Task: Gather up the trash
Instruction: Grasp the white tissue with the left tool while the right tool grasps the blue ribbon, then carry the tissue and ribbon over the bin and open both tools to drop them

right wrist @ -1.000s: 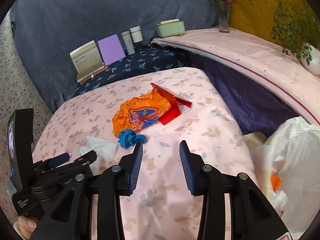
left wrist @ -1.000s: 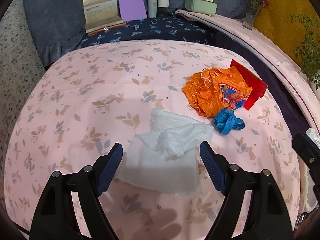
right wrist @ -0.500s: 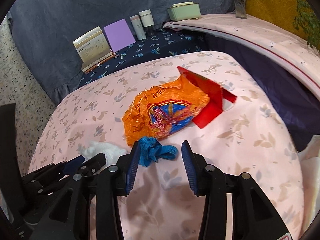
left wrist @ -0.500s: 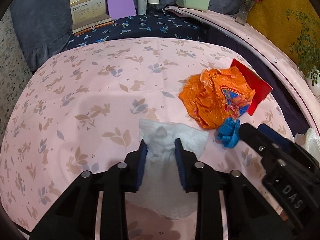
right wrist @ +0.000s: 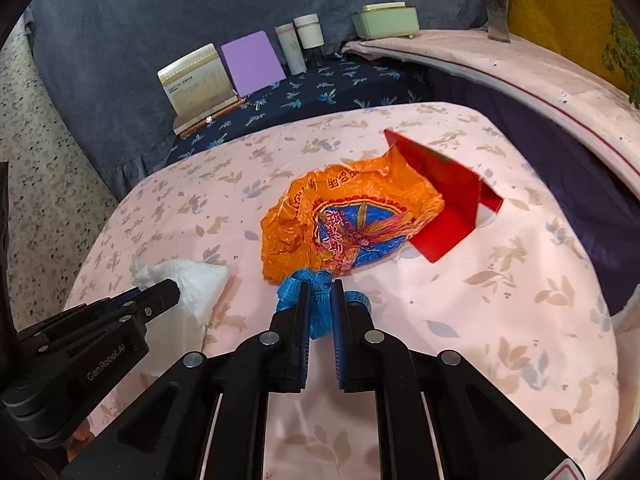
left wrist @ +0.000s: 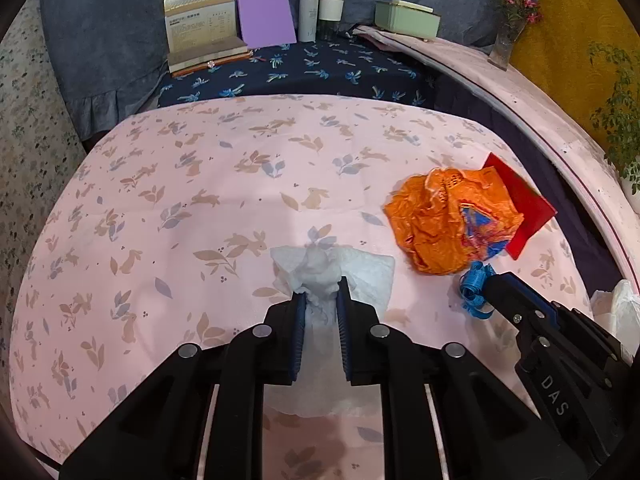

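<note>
A white paper napkin (left wrist: 320, 272) lies on the pink floral tablecloth (left wrist: 200, 184). My left gripper (left wrist: 320, 298) is shut on its bunched middle. The napkin also shows in the right wrist view (right wrist: 192, 280). A crumpled blue ribbon (right wrist: 316, 300) lies in front of an orange snack wrapper (right wrist: 340, 220), and my right gripper (right wrist: 320, 292) is shut on it. The ribbon (left wrist: 474, 284) and wrapper (left wrist: 448, 220) also show in the left wrist view, with my right gripper's fingers (left wrist: 516, 300) at the ribbon. A red folded card (right wrist: 444, 192) sits behind the wrapper.
A white plastic bag (left wrist: 618, 308) hangs at the table's right edge. Behind the table, on a dark blue cloth, stand a booklet (left wrist: 200, 28), a purple card (left wrist: 264, 16), two jars (left wrist: 320, 12) and a green box (left wrist: 408, 18). A flower vase (left wrist: 506, 40) stands on the right ledge.
My left gripper closed from wide open onto the napkin and bunched it. My right gripper moved forward to the blue ribbon and closed on it.
</note>
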The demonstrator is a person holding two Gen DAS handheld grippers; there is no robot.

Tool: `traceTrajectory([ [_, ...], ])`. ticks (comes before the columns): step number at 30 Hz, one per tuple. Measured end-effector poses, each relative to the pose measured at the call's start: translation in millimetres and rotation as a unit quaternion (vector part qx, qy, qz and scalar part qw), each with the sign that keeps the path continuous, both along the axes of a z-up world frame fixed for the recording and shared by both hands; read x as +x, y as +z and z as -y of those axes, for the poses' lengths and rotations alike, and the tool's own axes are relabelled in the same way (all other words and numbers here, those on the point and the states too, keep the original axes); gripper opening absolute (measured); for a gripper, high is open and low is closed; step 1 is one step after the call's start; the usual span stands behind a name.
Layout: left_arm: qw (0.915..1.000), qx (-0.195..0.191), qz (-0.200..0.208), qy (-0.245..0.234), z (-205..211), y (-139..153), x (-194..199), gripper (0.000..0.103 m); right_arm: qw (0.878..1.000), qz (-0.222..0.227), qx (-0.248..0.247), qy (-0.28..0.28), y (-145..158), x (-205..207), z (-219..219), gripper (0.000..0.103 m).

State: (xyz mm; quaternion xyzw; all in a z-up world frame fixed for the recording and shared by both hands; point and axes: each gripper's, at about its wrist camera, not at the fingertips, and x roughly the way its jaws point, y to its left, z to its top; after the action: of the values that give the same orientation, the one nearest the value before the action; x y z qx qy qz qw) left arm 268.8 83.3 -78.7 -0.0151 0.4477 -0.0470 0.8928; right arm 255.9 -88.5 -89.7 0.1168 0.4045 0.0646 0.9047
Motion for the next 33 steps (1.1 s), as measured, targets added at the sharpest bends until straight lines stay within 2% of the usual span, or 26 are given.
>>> traceTrajectory([
  [8, 0.9995, -0.001, 0.026, -0.017, 23, 31, -24, 0.014, 0.999, 0.041, 0.005, -0.013, 39, -36, 24, 0.01],
  [19, 0.9951, 0.006, 0.066, -0.074, 99, 77, -70, 0.014, 0.993, 0.093, 0.006, -0.071, 90, -96, 97, 0.01],
  [27, 0.9878, 0.014, 0.082, -0.132, 170, 93, -105, 0.014, 0.985, 0.112, -0.001, -0.129, 108, -143, 166, 0.01],
  [33, 0.9802, 0.016, 0.086, -0.177, 221, 97, -130, 0.014, 0.978, 0.115, -0.004, -0.174, 108, -177, 214, 0.01],
])
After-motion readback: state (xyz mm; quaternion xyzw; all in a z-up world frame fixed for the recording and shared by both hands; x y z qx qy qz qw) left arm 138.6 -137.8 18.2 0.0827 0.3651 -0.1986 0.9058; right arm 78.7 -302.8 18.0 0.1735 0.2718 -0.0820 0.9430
